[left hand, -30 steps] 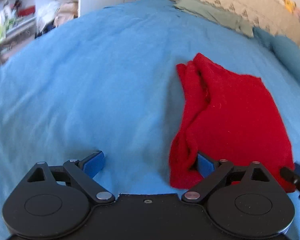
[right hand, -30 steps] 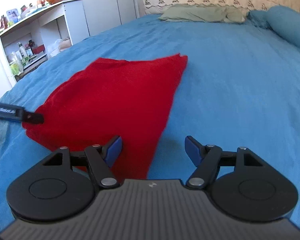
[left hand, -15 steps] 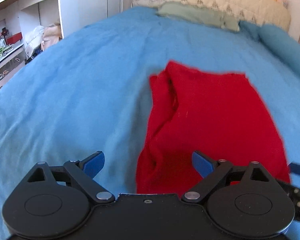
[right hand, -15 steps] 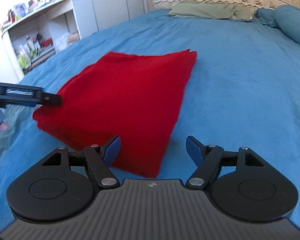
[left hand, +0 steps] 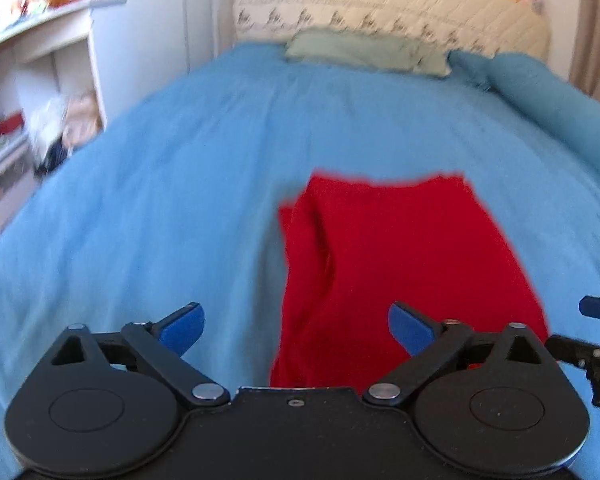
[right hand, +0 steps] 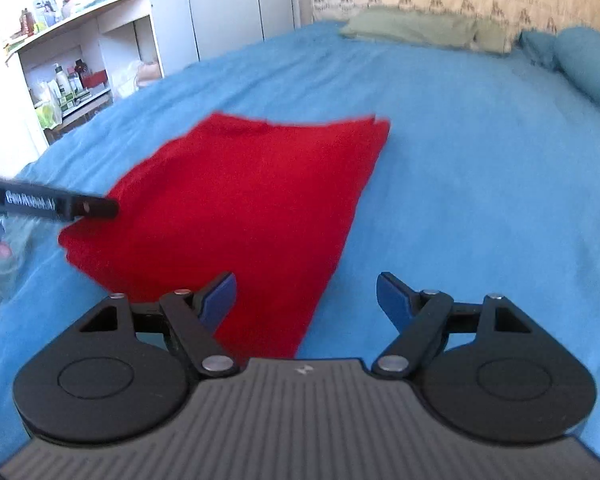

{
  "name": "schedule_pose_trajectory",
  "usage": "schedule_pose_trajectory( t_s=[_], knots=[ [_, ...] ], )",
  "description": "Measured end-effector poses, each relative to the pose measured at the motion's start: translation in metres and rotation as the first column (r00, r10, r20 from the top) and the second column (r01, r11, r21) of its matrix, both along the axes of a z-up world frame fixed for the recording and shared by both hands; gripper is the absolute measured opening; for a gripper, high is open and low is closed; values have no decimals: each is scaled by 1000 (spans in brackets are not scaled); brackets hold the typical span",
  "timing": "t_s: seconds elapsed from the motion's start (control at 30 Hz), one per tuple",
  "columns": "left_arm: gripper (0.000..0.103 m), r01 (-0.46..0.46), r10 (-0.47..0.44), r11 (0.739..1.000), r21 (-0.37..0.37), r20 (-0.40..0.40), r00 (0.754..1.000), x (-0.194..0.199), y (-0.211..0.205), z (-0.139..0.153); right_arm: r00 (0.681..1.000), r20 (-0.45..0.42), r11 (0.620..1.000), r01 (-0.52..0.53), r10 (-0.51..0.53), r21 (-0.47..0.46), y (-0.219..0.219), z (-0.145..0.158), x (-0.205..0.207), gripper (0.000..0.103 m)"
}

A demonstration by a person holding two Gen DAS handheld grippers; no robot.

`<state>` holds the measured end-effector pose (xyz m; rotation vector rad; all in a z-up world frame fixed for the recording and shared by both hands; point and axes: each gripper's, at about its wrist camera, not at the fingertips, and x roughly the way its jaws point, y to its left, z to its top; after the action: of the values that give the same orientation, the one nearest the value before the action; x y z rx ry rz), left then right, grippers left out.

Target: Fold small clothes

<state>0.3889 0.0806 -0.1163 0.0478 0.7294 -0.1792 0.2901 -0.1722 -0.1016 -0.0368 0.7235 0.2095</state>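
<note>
Beyond both jaws, seemingly clear: red garment (left hand: 400, 264)

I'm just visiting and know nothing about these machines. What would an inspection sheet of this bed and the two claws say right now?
Surface: blue bedspread, soft and lightly wrinkled.
Job's things: red garment, folded, lying flat on the bedspread; layered fold along its left edge in the left view.
Clutter: green pillow and blue pillow at the headboard end.
Grippers: left claw opening, nothing pinched; right claw opening, nothing pinched. Both sit over the garment's near edge.
Cables: nothing seen.
Surroundings: white shelf unit with bottles and small items beside the bed; quilted headboard.
</note>
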Motion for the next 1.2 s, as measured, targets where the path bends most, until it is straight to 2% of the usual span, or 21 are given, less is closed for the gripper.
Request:
schedule_pose_trajectory(
  t_s=[0.1, 0.2, 0.23, 0.37, 0.43, 0.53, 0.67, 0.77, 0.83, 0.9, 1.0, 1.1, 1.17, 1.2],
  knots=[
    [103, 43, -44, 999, 12, 26, 999, 25, -6, 22, 1000, 11, 999, -6, 6, -48, -6, 16, 13, 93],
    [103, 113, -113, 994, 3, -48, 992, 56, -11, 26, 1000, -9, 1000, -11, 10, -22, -14, 30, 33, 96],
    [103, 130, -130, 991, -10, -88, 988, 64, -12, 21, 999, -31, 1000, -20, 21, 15, -17, 33, 42, 102],
    [103, 136, -141, 990, -40, -256, 956, 92, -9, -14, 997, -81, 992, 26, -17, 124, -29, 30, 71, 103],
    [103, 116, -132, 991, -74, -277, 952, 95, 1, -29, 992, -118, 984, 65, -46, 168, -35, 22, 85, 103],
    [103, 104, -158, 977, -187, -298, 941, 96, 17, -47, 979, -193, 961, 107, -58, 256, -43, 6, 100, 103],
    [102, 112, -178, 963, -247, -263, 948, 95, 27, -56, 969, -239, 937, 138, -60, 322, -45, -14, 111, 103],
    [96, 152, -221, 949, -275, -239, 946, 97, 25, -55, 963, -264, 929, 147, -55, 341, -40, -26, 114, 103],
    [88, 191, -257, 944, -269, -233, 938, 97, 17, -54, 967, -247, 921, 149, -60, 359, -39, -29, 113, 103],
    [86, 216, -276, 942, -256, -227, 934, 97, 9, -52, 969, -239, 910, 151, -60, 386, -40, -31, 113, 103],
    [86, 236, -289, 941, -243, -212, 934, 95, 3, -53, 969, -244, 890, 139, -32, 435, -43, -34, 112, 93],
    [85, 236, -286, 943, -234, -209, 935, 95, 0, -57, 968, -252, 879, 121, -1, 461, -41, -37, 113, 93],
    [76, 212, -269, 944, -253, -215, 939, 98, 1, -57, 968, -251, 879, 123, -4, 460, -36, -38, 116, 93],
    [62, 205, -262, 944, -257, -215, 941, 98, 2, -55, 968, -252, 878, 126, -7, 462, -34, -38, 117, 87]
  ],
)
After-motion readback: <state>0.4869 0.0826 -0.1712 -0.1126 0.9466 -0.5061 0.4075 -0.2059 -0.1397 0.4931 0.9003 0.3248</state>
